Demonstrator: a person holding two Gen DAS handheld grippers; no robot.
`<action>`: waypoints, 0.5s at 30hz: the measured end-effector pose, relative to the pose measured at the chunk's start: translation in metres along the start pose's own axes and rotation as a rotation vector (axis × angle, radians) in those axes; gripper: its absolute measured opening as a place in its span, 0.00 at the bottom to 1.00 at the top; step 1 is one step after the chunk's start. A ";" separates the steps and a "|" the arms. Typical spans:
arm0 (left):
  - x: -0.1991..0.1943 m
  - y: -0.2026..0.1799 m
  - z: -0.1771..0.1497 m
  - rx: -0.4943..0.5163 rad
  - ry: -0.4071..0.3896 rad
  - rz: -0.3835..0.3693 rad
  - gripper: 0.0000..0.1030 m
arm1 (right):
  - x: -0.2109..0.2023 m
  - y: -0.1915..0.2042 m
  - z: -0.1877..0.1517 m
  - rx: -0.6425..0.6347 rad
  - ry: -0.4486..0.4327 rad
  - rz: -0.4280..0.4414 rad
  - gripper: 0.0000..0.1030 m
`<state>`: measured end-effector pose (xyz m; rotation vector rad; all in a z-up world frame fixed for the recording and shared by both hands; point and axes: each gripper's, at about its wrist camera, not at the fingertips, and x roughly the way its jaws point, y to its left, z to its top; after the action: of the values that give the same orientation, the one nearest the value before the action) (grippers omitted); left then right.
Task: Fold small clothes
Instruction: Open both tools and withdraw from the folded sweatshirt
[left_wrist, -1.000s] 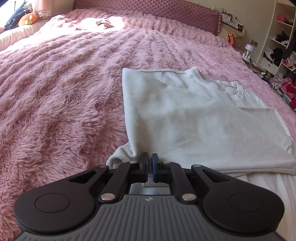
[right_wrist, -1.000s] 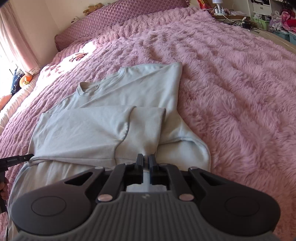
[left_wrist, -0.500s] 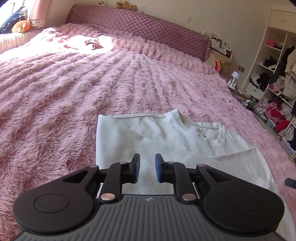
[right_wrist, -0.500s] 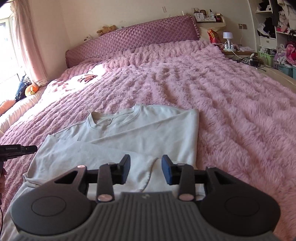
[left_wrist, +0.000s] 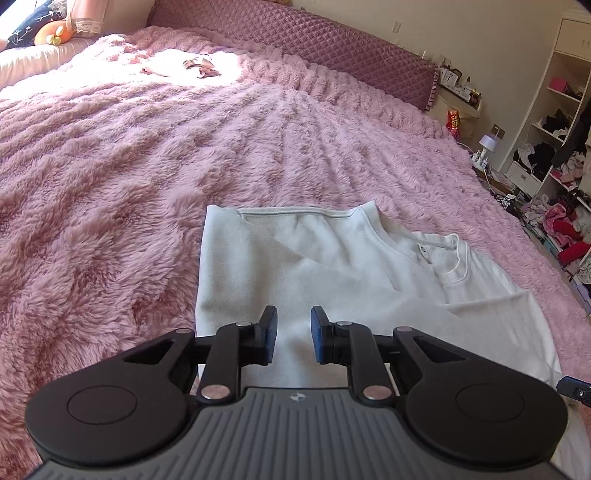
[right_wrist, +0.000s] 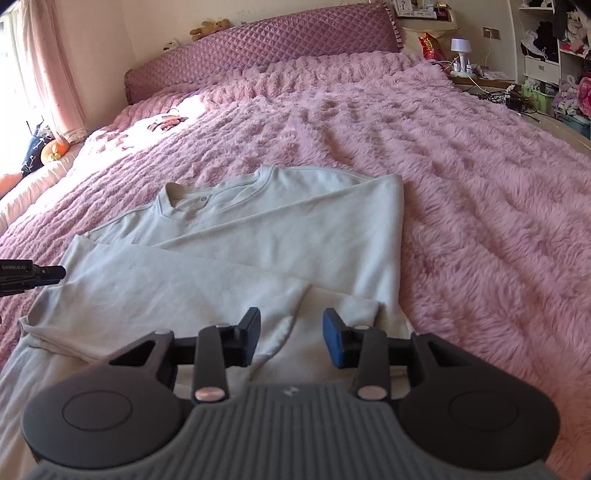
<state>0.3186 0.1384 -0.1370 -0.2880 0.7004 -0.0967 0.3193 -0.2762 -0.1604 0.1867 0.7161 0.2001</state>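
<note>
A pale white sweatshirt (left_wrist: 332, 280) lies on the fluffy pink blanket (left_wrist: 110, 184), collar toward the headboard, with both sides and sleeves folded in over the body. My left gripper (left_wrist: 293, 338) is open and empty, raised above the shirt's near left part. In the right wrist view the same sweatshirt (right_wrist: 280, 236) lies flat, and my right gripper (right_wrist: 291, 338) is open and empty above the folded sleeve cuff (right_wrist: 354, 306). The tip of the left gripper (right_wrist: 44, 273) shows at the left edge there.
The pink blanket (right_wrist: 461, 184) spreads wide around the shirt. A quilted purple headboard (left_wrist: 314, 40) is at the far end. A small item (left_wrist: 199, 66) lies in the sunlit patch. White shelves with clothes (left_wrist: 554, 147) stand past the bed's right side.
Both grippers were shut on the shirt's lower edge one second ago. They have opened, let go of the cloth and lifted up and back. The shirt now lies flat.
</note>
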 end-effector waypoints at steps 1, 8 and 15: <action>-0.014 -0.004 -0.003 0.008 -0.019 -0.012 0.26 | -0.007 0.005 0.001 -0.011 -0.012 0.021 0.34; -0.048 -0.007 -0.034 0.041 -0.016 0.067 0.38 | -0.015 0.026 -0.017 -0.079 0.058 0.009 0.43; -0.028 0.014 -0.049 -0.070 0.070 0.120 0.33 | -0.022 0.021 -0.031 -0.059 0.100 -0.038 0.43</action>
<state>0.2652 0.1461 -0.1590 -0.3102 0.7900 0.0320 0.2804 -0.2580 -0.1643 0.1073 0.8116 0.1954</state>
